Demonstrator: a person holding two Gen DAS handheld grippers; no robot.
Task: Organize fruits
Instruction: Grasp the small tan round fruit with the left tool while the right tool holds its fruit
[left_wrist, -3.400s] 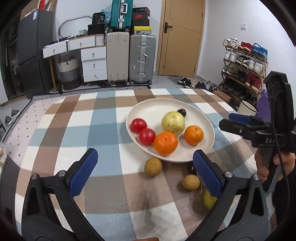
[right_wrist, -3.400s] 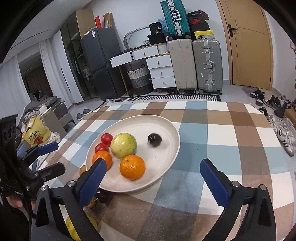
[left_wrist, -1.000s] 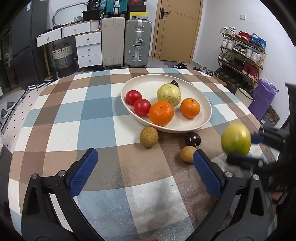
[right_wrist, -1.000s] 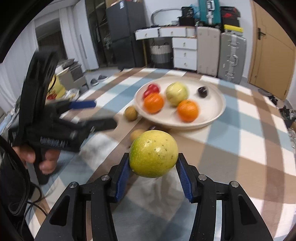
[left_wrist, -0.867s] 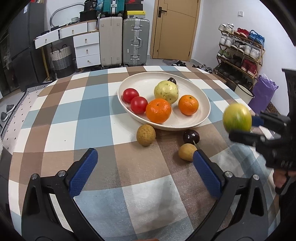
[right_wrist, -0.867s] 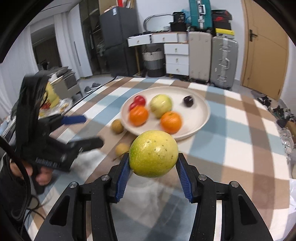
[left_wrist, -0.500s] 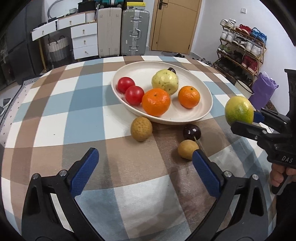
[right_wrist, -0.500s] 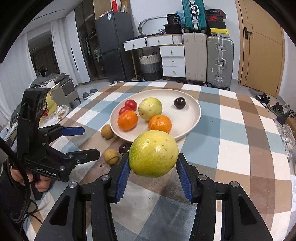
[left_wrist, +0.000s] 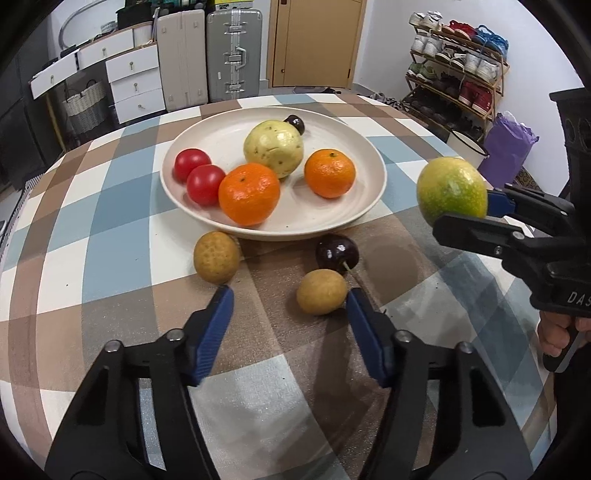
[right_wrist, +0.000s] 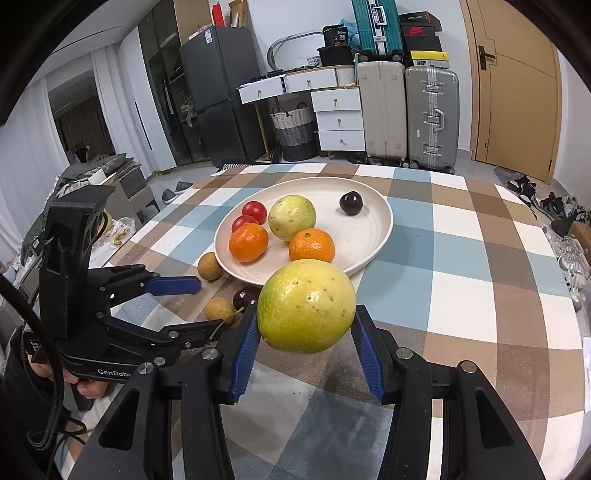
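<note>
Blue pads of the right gripper (right_wrist: 304, 343) are pressing on both sides of a yellow-green fruit (right_wrist: 306, 305), holding it clear of the checked tablecloth (right_wrist: 461, 273) at lower centre of the right wrist view; in the left wrist view it is hanging at the right edge, just right of the plate (left_wrist: 369, 210). The left gripper (left_wrist: 290, 325) is pointing down at the cloth with its jaws closing. A small tan fruit (left_wrist: 322, 291) is sitting just ahead of the gap, close beside the right-hand pad, not pinched. A dark cherry (left_wrist: 337, 253) is lying just above it, a second tan fruit (left_wrist: 216, 256) at centre left. The plate is carrying two tomatoes (left_wrist: 201, 181), two oranges (left_wrist: 249, 194), a pale round fruit (left_wrist: 273, 147) and another cherry (left_wrist: 295, 123)
</note>
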